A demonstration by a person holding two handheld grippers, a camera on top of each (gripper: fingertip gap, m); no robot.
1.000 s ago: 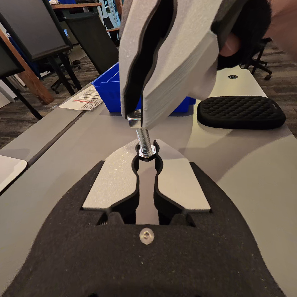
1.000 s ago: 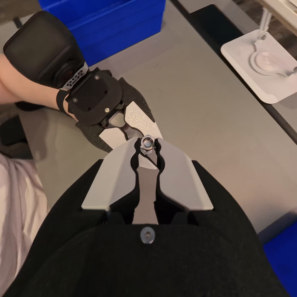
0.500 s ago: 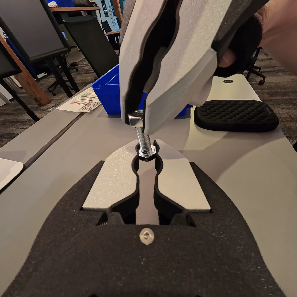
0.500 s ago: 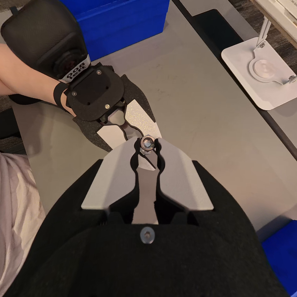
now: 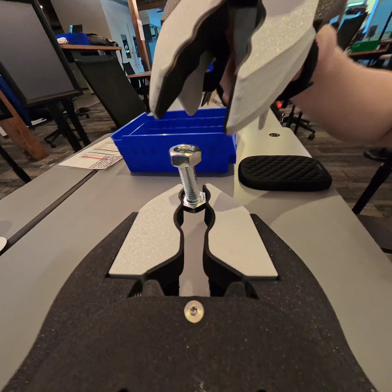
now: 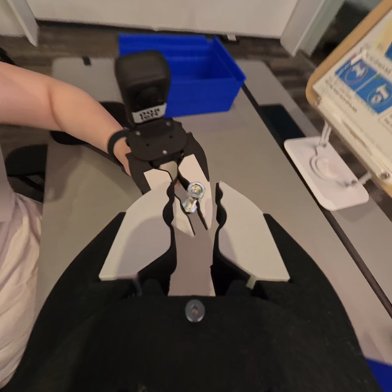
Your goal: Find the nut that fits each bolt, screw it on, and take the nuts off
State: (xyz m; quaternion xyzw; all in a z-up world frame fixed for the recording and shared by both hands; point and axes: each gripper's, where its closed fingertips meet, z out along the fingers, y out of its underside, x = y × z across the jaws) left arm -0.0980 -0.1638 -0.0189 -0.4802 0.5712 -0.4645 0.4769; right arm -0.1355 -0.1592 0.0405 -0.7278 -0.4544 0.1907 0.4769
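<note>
Left gripper [image 5: 194, 198] fingers tight around nut [image 5: 193, 204] on bolt [image 5: 186, 167]; right gripper [image 6: 194, 192] agape above.

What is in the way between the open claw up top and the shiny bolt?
Nothing visible. The right gripper hangs open above the bolt with only air between them. The left gripper holds the nut at the bolt's lower end, below the head, not in the path.
</note>
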